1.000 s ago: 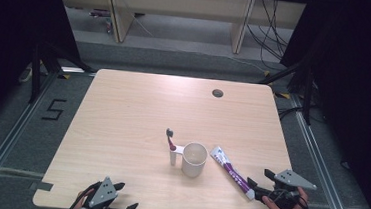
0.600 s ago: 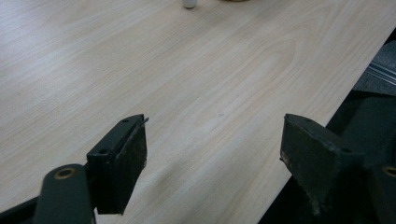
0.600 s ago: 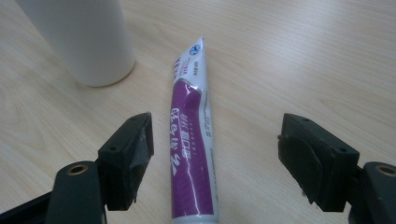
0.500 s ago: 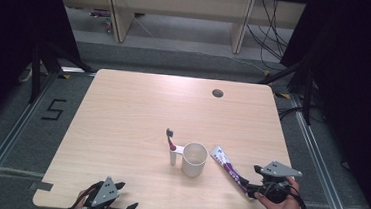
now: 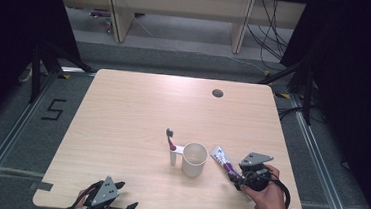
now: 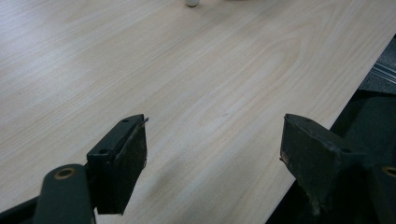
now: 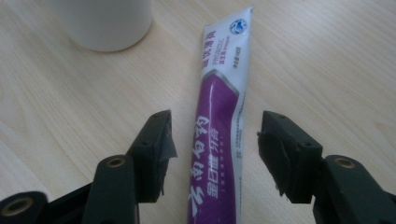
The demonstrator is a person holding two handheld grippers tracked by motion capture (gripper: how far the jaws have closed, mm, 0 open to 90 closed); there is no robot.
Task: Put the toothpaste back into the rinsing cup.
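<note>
A purple and white toothpaste tube lies flat on the table between the jaws of my right gripper; the jaws have just been closing, and a gap remains on each side of the tube. From above, the tube lies right of a white mug, with the right gripper over its near end. A toothbrush leans at the mug's handle, bristles up. My left gripper stands open over bare wood at the front edge, and from above it sits at the front left.
The light wooden table has a round cable hole at the back right. The table's front edge runs just under the left gripper's right jaw. Dark floor and rails surround the table.
My right gripper has moved left along the table onto the near end of the toothpaste tube, and its jaws have narrowed. The left gripper has stayed put.
</note>
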